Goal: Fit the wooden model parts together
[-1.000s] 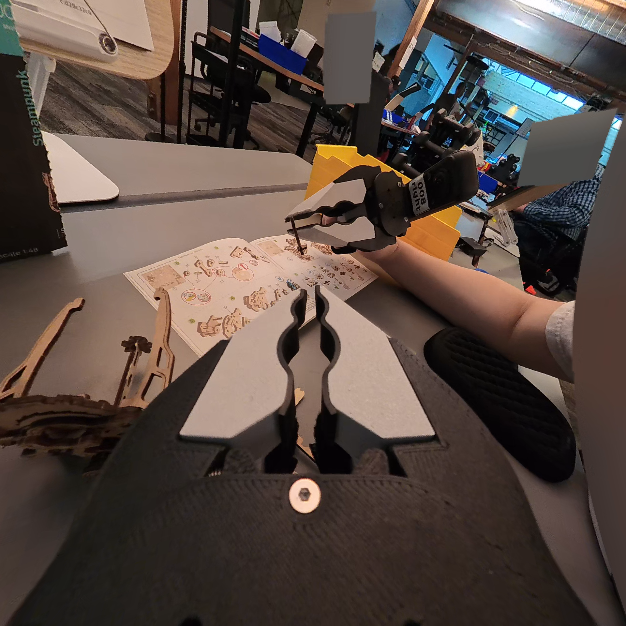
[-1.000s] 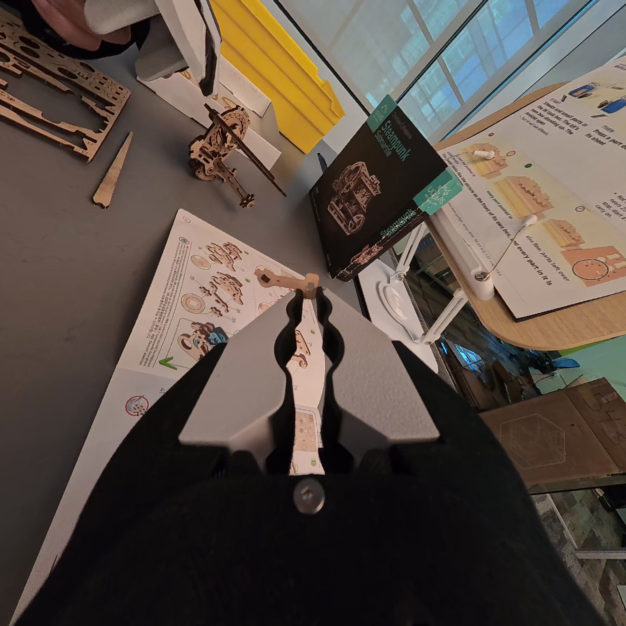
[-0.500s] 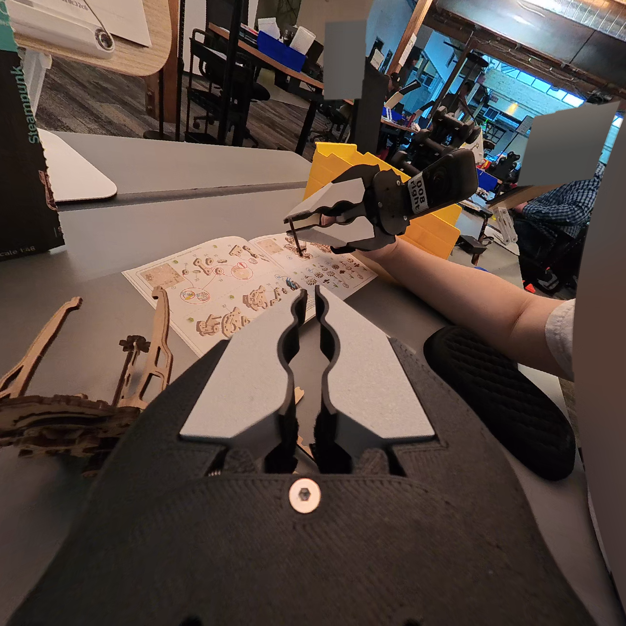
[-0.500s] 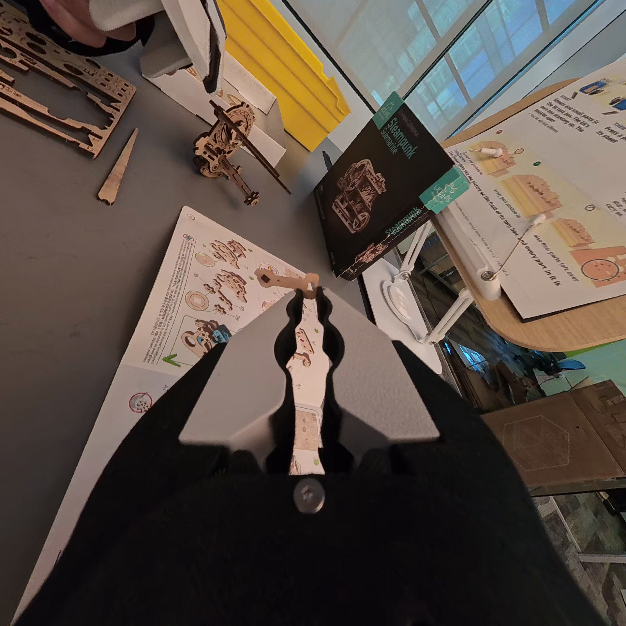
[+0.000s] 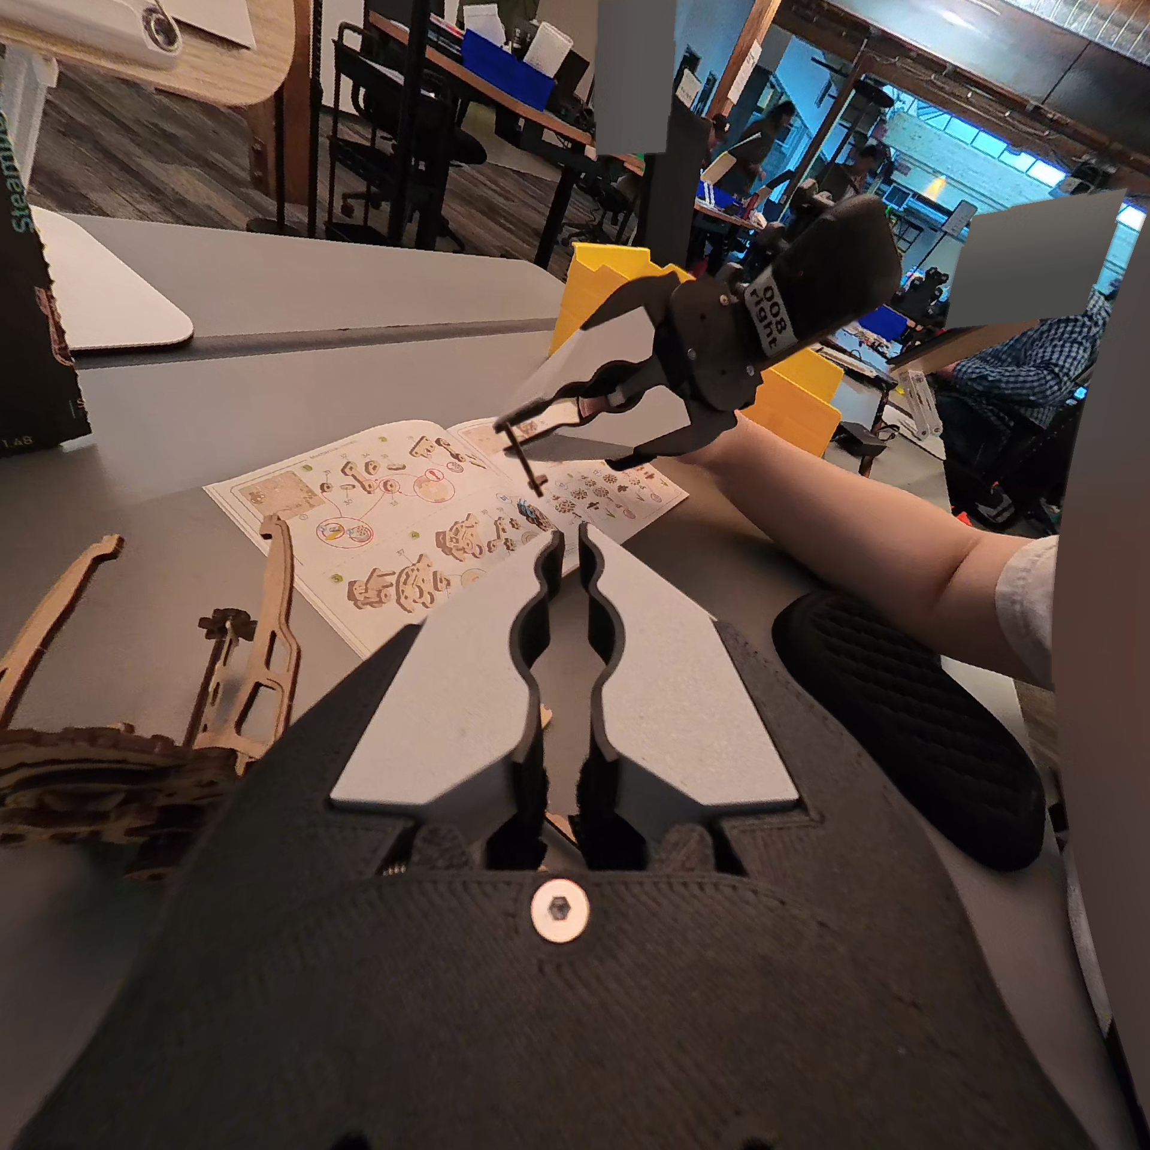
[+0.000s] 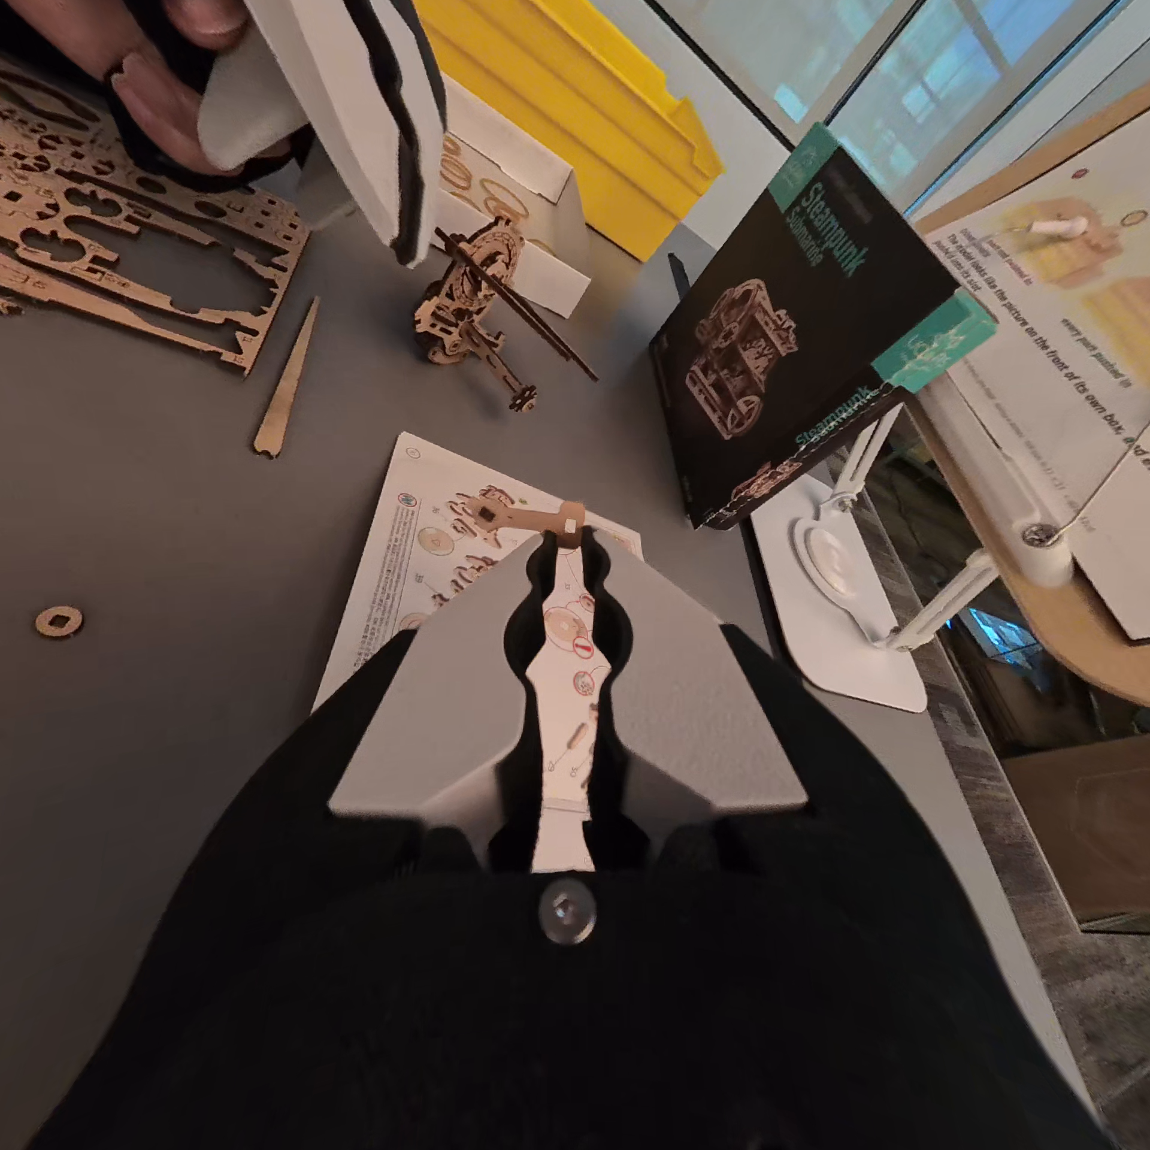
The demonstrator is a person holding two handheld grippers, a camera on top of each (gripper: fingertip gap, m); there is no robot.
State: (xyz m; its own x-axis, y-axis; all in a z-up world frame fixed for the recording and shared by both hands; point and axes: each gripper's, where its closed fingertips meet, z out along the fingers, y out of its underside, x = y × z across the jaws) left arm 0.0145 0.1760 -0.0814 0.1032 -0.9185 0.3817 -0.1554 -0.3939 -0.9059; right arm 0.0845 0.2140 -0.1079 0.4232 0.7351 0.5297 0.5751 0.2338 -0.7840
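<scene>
My right gripper [image 6: 566, 540] is shut on a small flat wooden lever [image 6: 529, 519] and holds it above the open instruction booklet [image 6: 435, 560]. In the left wrist view the right gripper [image 5: 507, 429] hangs over the booklet [image 5: 404, 529] with the lever [image 5: 526, 460] seen edge-on. A partly built wooden model [image 6: 473, 292] stands on the grey table beyond the booklet. It also shows at the left edge of the left wrist view [image 5: 93, 784]. My left gripper [image 5: 571, 538] is shut and empty, low over the table beside the model. It also shows above the model in the right wrist view [image 6: 404, 243].
A punched-out wooden parts sheet [image 6: 124, 249], a pointed wooden sliver [image 6: 286, 386] and a wooden washer [image 6: 58, 621] lie on the table. A black kit box [image 6: 796, 348], a yellow bin [image 6: 560, 106], a white box [image 6: 516, 205] and a white stand base [image 6: 834, 597] border the area. My hands' fingertips stand some 9 cm from each other. The pointed wooden sliver [image 6: 286, 386] is about 11 cm from my left fingertips.
My right gripper has moved with the lever towards the model and the left gripper, a little lower over the booklet. The left gripper has barely moved.
</scene>
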